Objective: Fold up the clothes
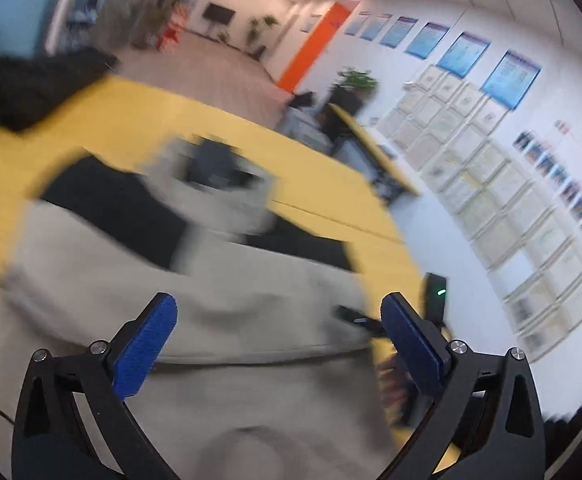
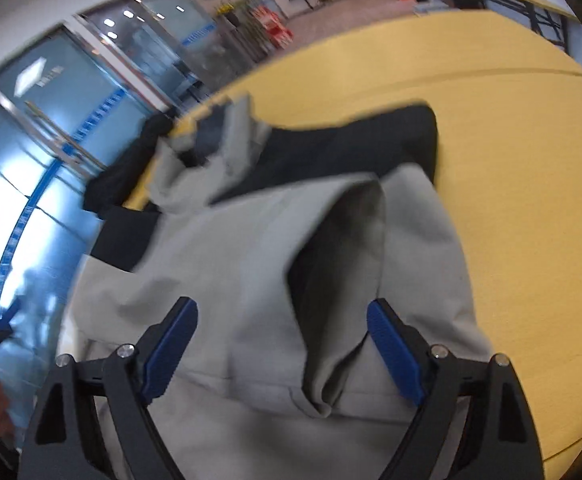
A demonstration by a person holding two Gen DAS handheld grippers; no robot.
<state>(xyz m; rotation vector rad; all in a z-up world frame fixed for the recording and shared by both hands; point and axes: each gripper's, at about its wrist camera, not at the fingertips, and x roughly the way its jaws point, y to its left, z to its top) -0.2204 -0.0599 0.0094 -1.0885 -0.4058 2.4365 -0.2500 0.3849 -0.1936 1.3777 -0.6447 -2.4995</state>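
The grey-and-black jacket [image 2: 251, 248] is lying spread on the yellow desk [image 2: 511, 160], stretching away from both grippers, and the right gripper [image 2: 281, 344] and the left gripper [image 1: 279, 344] are hovering released, grasping nothing, the right one nearer to the raised fold.

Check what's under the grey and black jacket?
The grey and black jacket lies on the yellow table, bare wood showing around it. Anything beneath the fabric is covered. Another dark garment sits apart, at the table's edge.
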